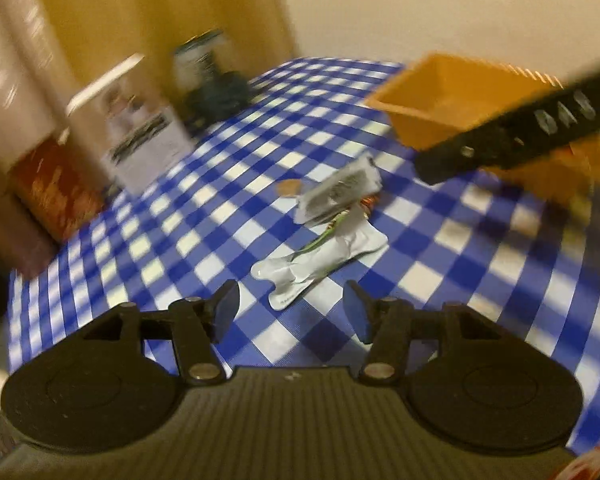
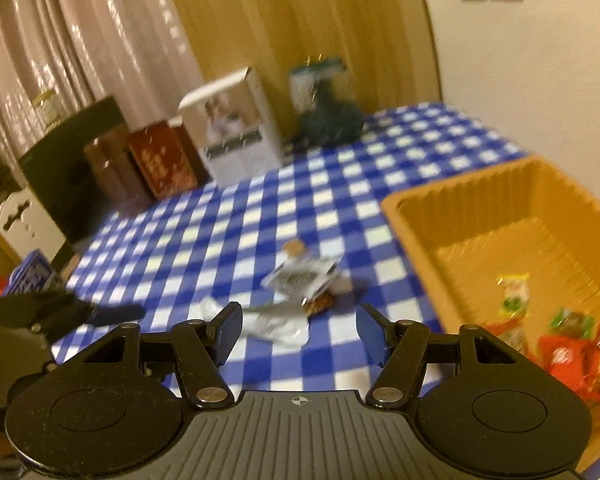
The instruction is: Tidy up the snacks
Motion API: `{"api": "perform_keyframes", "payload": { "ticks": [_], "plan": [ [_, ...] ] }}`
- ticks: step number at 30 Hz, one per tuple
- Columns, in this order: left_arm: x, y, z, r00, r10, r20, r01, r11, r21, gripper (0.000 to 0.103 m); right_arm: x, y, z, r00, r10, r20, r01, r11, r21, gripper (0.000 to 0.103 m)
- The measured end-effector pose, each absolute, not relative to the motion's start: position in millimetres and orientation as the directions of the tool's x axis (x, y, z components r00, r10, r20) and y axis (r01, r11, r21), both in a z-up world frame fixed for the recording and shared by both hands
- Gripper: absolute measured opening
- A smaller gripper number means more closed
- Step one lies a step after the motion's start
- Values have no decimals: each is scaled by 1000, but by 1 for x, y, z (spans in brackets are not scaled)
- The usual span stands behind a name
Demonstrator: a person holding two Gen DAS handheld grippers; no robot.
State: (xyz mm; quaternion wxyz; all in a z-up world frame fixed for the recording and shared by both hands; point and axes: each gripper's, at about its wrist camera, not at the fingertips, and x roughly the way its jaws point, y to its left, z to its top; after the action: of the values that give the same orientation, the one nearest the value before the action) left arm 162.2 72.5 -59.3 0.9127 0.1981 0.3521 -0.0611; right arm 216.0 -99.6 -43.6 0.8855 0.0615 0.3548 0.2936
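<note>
Snack packets (image 2: 296, 296) lay on the table (image 2: 228, 236) ahead of my claws at twelve o'clock. The bin (image 2: 500, 208) sat at two o'clock, with snacks (image 2: 564, 352) inside. Boxes (image 2: 236, 128) stood behind at eleven o'clock.

A small heap of crumpled snack packets (image 1: 332, 224), white and grey, lies mid-cloth beside the orange bin (image 2: 520, 216), which already holds red, green and yellow wrapped snacks (image 2: 556, 340).

blue-and-white checked table (image 2: 228, 236), orange bin (image 2: 548, 208), red and green wrappers (image 2: 568, 352) inside it, white packet (image 1: 324, 256) with green stripe, grey-white printed packet (image 1: 340, 192), white box (image 2: 236, 128), dark red box (image 2: 160, 160)
</note>
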Motion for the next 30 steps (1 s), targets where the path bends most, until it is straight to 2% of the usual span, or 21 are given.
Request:
{"api": "perform_keyframes", "payload": {
  "ticks": [10, 14, 19, 23, 26, 27, 28, 30],
  "plan": [
    [185, 68, -88, 740, -80, -668, 491, 743, 455, 54, 223, -88, -53, 559, 524, -642, -495, 833, 249, 63],
    [199, 61, -95, 703, -123, -701, 586, 659, 472, 54, 225, -90, -55, 561, 508, -654, -483, 842, 239, 63],
    [221, 57, -103, 640, -156, -752, 662, 608, 438, 53, 226, -93, -51, 586, 501, -637, -475, 849, 232, 63],
    [237, 59, -107, 597, -163, -786, 682, 619, 389, 46, 227, -94, -49, 597, 497, -629, -463, 855, 235, 63],
    [242, 61, -107, 568, -160, -807, 681, 642, 352, 37, 229, -94, -50, 602, 492, -629, -459, 858, 232, 63],
    [241, 62, -107, 567, -154, -809, 674, 651, 348, 36, 230, -94, -50, 601, 491, -631, -456, 859, 234, 63],
    [242, 63, -107, 567, -140, -812, 660, 667, 346, 29, 231, -95, -51, 600, 491, -632, -452, 860, 238, 63],
    [241, 68, -105, 565, -112, -817, 615, 717, 327, 26, 231, -97, -50, 603, 491, -629, -448, 861, 243, 63]
  ]
}}
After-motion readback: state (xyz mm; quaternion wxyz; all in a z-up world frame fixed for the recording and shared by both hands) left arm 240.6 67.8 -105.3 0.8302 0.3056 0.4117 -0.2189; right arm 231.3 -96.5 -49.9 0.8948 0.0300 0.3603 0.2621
